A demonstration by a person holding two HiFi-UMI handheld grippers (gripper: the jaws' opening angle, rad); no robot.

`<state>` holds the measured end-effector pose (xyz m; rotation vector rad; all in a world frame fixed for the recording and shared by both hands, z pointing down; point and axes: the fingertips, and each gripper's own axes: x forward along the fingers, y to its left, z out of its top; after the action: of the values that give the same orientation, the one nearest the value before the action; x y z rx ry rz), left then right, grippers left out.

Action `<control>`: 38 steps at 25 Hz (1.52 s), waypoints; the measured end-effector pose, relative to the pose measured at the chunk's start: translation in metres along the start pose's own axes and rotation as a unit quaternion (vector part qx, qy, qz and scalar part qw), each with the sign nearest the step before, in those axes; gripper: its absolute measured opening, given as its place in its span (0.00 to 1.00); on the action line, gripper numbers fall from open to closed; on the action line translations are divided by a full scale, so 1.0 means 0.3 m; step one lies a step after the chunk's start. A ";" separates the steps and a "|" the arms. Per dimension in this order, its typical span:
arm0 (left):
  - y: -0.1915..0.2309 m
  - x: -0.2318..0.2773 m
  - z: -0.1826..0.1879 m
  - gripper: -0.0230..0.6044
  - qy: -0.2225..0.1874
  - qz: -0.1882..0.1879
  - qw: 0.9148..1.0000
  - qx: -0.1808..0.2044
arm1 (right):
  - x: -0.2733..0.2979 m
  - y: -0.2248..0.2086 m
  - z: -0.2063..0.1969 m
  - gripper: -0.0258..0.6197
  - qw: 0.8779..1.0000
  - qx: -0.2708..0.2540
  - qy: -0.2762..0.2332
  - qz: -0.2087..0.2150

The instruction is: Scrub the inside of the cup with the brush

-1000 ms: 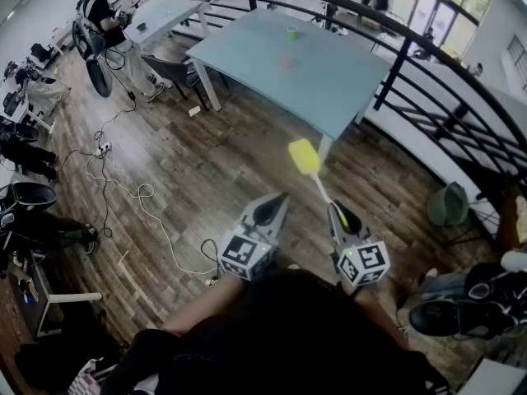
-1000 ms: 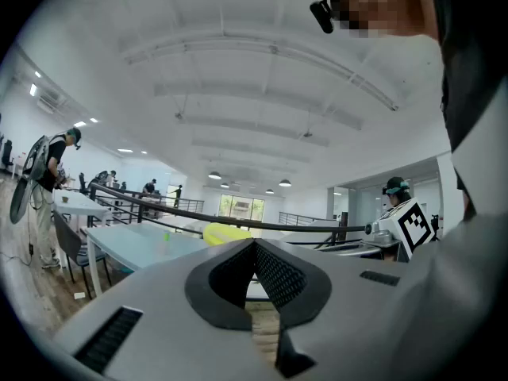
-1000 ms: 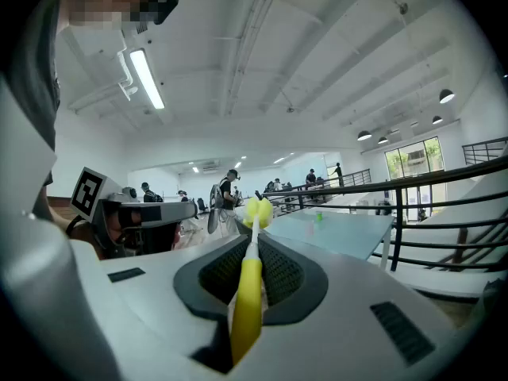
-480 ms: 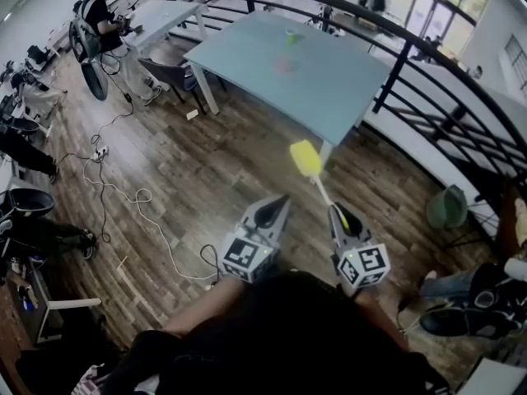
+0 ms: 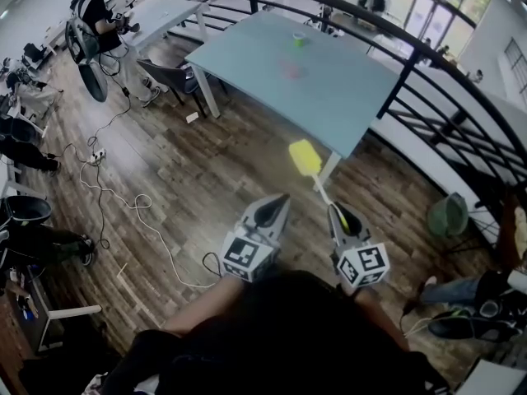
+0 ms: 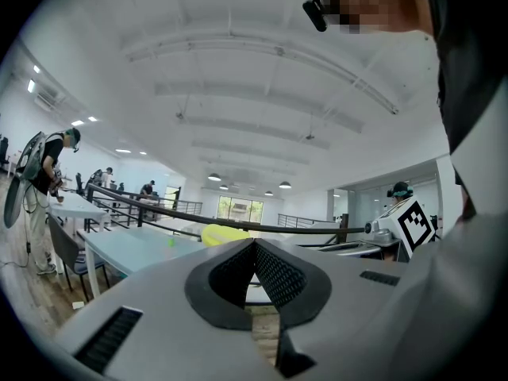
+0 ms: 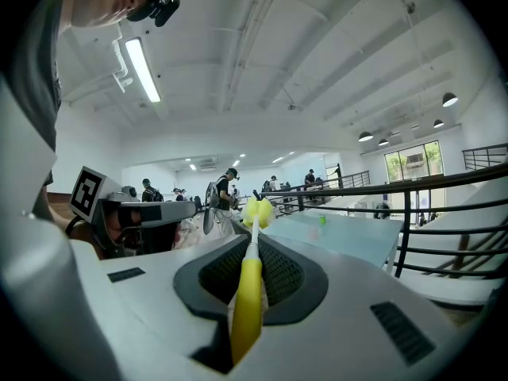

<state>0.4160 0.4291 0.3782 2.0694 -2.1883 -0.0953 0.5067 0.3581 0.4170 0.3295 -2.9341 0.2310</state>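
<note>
The left tool (image 5: pixel 274 210) is clenched on nothing, its dark ribbed pads (image 6: pixel 276 275) together, probably free to steady the cup (image 5: pixel 298 38) later. Far ahead, the small green cup stands on the smooth pale table (image 5: pixel 346 89), well apart from both tools. The right tool (image 5: pixel 338 215) grasps the brush (image 5: pixel 306 161) by its thin yellow handle, so the soft-looking yellow head points forward, toward the table.
</note>
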 end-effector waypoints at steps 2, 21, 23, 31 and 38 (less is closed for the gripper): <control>0.068 0.008 0.024 0.03 -0.001 -0.004 1.000 0.001 | 0.071 0.018 0.022 0.11 1.000 -0.001 -0.001 0.000; 0.523 -0.068 0.081 0.03 0.002 -0.020 1.000 -0.010 | 0.530 0.249 0.118 0.11 0.999 -0.027 -0.007 0.018; 0.543 -0.073 0.072 0.03 0.003 -0.015 1.000 -0.015 | 0.549 0.254 0.108 0.11 0.999 -0.023 -0.001 0.021; 0.631 -0.071 0.058 0.03 0.010 0.030 0.999 -0.028 | 0.666 0.267 0.099 0.11 0.997 -0.022 0.014 0.069; 0.695 0.078 0.043 0.03 0.017 0.058 0.998 -0.026 | 0.785 0.136 0.117 0.11 0.995 -0.019 0.010 0.099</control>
<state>0.2068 0.4176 0.3944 1.8984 -2.2545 -0.1050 0.2657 0.3430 0.4232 0.0309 -2.9461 0.2046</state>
